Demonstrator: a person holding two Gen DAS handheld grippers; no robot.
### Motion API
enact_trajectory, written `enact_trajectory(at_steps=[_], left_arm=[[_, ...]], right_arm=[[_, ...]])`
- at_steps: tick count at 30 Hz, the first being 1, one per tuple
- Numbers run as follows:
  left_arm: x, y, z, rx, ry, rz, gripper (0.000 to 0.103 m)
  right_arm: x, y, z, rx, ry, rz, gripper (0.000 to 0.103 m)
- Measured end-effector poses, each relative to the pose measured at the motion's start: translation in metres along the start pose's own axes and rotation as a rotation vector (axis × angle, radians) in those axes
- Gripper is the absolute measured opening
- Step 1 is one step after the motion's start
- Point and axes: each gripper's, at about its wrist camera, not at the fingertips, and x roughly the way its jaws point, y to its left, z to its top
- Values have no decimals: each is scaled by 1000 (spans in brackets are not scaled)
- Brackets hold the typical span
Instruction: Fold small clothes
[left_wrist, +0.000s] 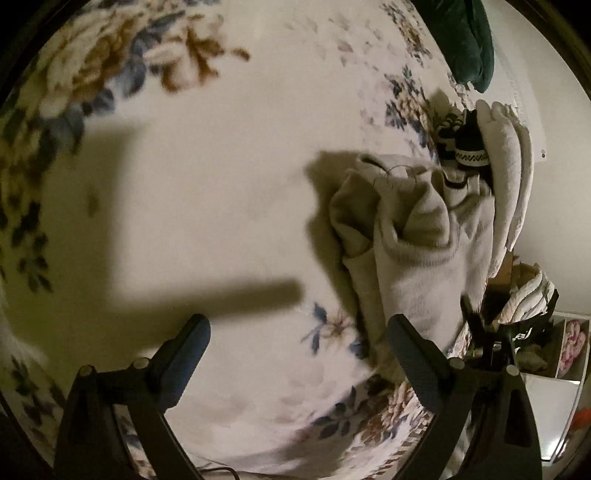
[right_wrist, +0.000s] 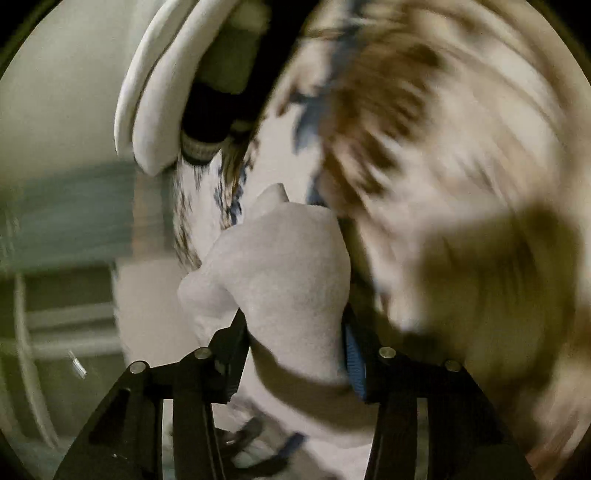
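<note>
In the left wrist view a heap of white socks (left_wrist: 417, 258) lies rumpled on a floral blanket (left_wrist: 221, 166), right of centre. My left gripper (left_wrist: 299, 339) hovers over the blanket just left of the heap, open, with nothing between its fingers; its right finger (left_wrist: 410, 354) is close to the heap's near end. In the right wrist view, which is blurred, a white sock (right_wrist: 291, 280) bulges up out of my right gripper (right_wrist: 295, 343). Both pads press its sides, so that gripper is shut on it.
Behind the heap lie a dark patterned sock (left_wrist: 469, 147) and folded white socks (left_wrist: 509, 166); the same white socks (right_wrist: 159, 92) show upper left in the right wrist view. A dark green cushion (left_wrist: 469, 40) rests at the blanket's far edge. Shelves with clutter (left_wrist: 535, 332) stand past the bed edge.
</note>
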Motion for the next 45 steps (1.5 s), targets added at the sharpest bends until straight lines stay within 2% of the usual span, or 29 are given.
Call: enact_trajectory(at_steps=[3, 4, 5, 7, 8, 10, 13, 15, 17, 19, 20, 21, 22, 23, 25, 31, 34, 36, 37, 38, 39, 40, 42, 44, 45], left_arm=[[-7, 0, 7, 34, -15, 14, 98], [-6, -2, 11, 44, -17, 22, 98], [-6, -2, 15, 50, -17, 21, 98], [-6, -5, 21, 50, -15, 6, 98], [-6, -10, 25, 62, -16, -4, 98], [-5, -24, 30, 112, -23, -17, 98], [6, -51, 38, 210, -30, -18, 98], [18, -63, 43, 243, -23, -19, 98], [33, -72, 50, 254, -9, -36, 98], [45, -77, 55, 266, -13, -49, 96], [47, -78, 56, 266, -22, -59, 81], [48, -78, 58, 270, -28, -73, 50], [47, -77, 58, 274, -32, -83, 37], [47, -76, 60, 279, -37, -78, 33], [42, -69, 63, 265, -56, -103, 29], [59, -39, 81, 125, -24, -146, 29], [59, -43, 85, 151, -1, -144, 29], [48, -51, 85, 173, 21, -169, 31], [41, -54, 84, 178, 28, -180, 32], [33, -57, 82, 186, 36, -181, 40], [26, -59, 82, 194, 43, -169, 59], [20, -64, 80, 211, 43, -155, 66], [6, -76, 79, 268, 20, -166, 73], [4, -97, 80, 365, 33, -152, 83], [7, -111, 81, 434, 43, -129, 83]], right_arm=[[-9, -20, -42, 174, 1, 30, 52], [-8, -25, -54, 215, 41, 12, 58], [-6, -27, -60, 232, 79, -14, 58], [-7, -22, -63, 187, 153, -110, 58], [-12, -11, -59, 98, 168, -169, 59], [-32, 25, -47, -144, 122, -293, 61], [-43, 79, -31, -416, 65, -384, 61], [-36, 111, -22, -576, 61, -436, 61], [-10, 139, -13, -721, 110, -465, 61], [24, 154, -7, -802, 190, -481, 61], [37, 153, -9, -819, 235, -489, 61], [52, 153, -7, -823, 283, -494, 58], [58, 154, -9, -830, 320, -489, 31], [67, 155, -8, -859, 338, -501, 15], [75, 155, -2, -874, 327, -516, 14], [77, 115, 25, -673, 278, -486, 13], [79, 111, 23, -655, 273, -491, 13], [75, 115, 22, -641, 282, -478, 16], [69, 117, 22, -621, 292, -459, 31], [60, 118, 20, -604, 293, -460, 43], [50, 118, 18, -592, 280, -462, 57], [33, 118, 15, -584, 254, -456, 65], [-4, 107, 7, -538, 184, -456, 72], [-29, 86, -1, -468, 143, -470, 73], [-37, 74, -5, -424, 134, -463, 73]])
